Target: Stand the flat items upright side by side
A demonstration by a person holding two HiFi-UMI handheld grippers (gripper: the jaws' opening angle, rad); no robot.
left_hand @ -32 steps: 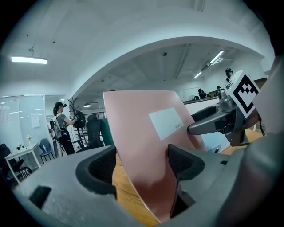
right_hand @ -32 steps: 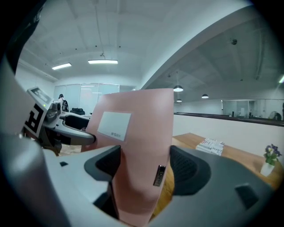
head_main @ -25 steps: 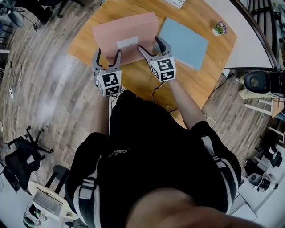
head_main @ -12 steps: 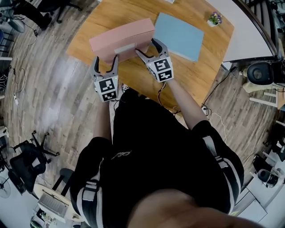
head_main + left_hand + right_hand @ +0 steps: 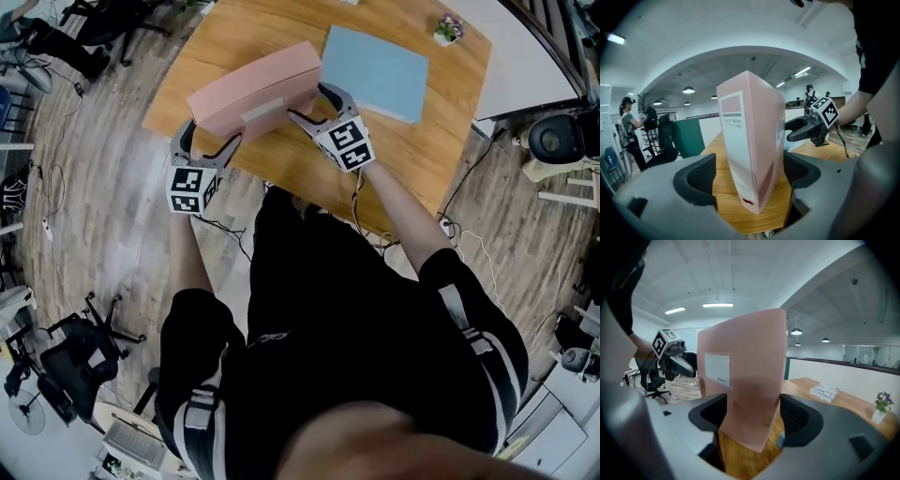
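One pink box (image 5: 750, 362), corner behind right fingers (image 5: 708, 417)

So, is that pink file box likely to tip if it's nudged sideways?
Probably: the pink rectangular file box stands tall on a narrow base on the wooden table, so a sideways nudge could topple it. Its flat, unbowed faces suggest stiffness; weight can't be judged.

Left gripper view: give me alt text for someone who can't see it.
A pink cardboard file box stands upright on a wooden table between the jaws of the left gripper, which have just been opening. Beyond it at right, the right gripper reaches toward the box's far end.
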